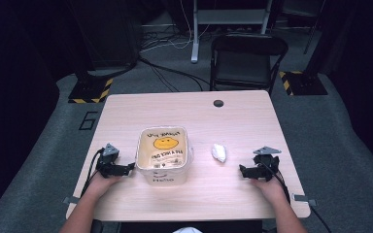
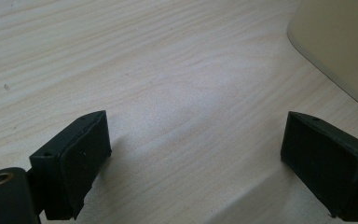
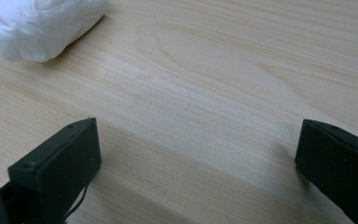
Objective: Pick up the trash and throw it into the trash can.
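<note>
A cream square tub (image 1: 164,155) with a yellow smiley face printed on its lid stands in the middle of the wooden table (image 1: 233,116). To its right lies a small crumpled white wad (image 1: 218,152), also seen at the top left of the right gripper view as the white wad (image 3: 42,25). My left gripper (image 1: 132,168) rests on the table just left of the tub, open, with only bare wood between its jaws; the tub's corner (image 2: 340,42) shows at the upper right. My right gripper (image 1: 242,171) rests right of the wad, open and holding nothing.
A dark round grommet (image 1: 218,103) sits near the table's far edge. Behind the table stands a black folding chair (image 1: 245,60), with cables on the grey floor and yellow-black striped stand bases (image 1: 91,91) at either side.
</note>
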Available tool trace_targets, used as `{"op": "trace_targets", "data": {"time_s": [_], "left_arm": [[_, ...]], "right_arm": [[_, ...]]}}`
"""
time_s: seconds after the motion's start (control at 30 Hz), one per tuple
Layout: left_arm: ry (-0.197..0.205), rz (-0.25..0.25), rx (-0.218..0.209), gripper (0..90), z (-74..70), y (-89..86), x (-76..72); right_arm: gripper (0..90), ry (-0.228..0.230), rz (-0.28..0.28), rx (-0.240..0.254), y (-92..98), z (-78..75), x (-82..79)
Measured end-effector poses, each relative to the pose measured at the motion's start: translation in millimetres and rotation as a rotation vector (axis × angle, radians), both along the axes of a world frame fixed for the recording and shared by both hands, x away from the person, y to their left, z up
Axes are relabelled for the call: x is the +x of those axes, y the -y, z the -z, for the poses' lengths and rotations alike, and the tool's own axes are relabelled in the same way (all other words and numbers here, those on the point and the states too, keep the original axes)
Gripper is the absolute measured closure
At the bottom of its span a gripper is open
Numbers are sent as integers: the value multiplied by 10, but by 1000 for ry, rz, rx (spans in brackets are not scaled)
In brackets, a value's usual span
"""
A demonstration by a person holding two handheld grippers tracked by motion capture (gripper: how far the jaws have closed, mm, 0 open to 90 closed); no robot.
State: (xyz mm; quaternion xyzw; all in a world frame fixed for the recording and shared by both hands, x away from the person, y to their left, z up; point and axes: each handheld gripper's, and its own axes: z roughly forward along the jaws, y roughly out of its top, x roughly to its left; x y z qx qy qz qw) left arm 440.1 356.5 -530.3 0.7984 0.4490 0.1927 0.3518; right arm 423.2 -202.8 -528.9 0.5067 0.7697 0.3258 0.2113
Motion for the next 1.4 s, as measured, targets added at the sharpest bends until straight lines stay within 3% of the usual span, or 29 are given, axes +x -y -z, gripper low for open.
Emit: {"op": "trace_targets", "data": {"time_s": [0.93, 1.1, 1.27, 1.4], "left_arm": [[-3, -5, -1, 80, -2, 5, 1], [-3, -5, -1, 80, -1, 5, 1], [-4, -5, -1, 80, -3, 5, 1], [-4, -5, -2, 80, -2, 5, 1]], "right_arm": [[18, -4, 7, 4, 2, -9, -15], [97, -4, 2, 2, 18, -33, -27], [305, -28, -26, -9, 14, -104, -53], [350, -26, -50, -20, -18, -151, -84]]}}
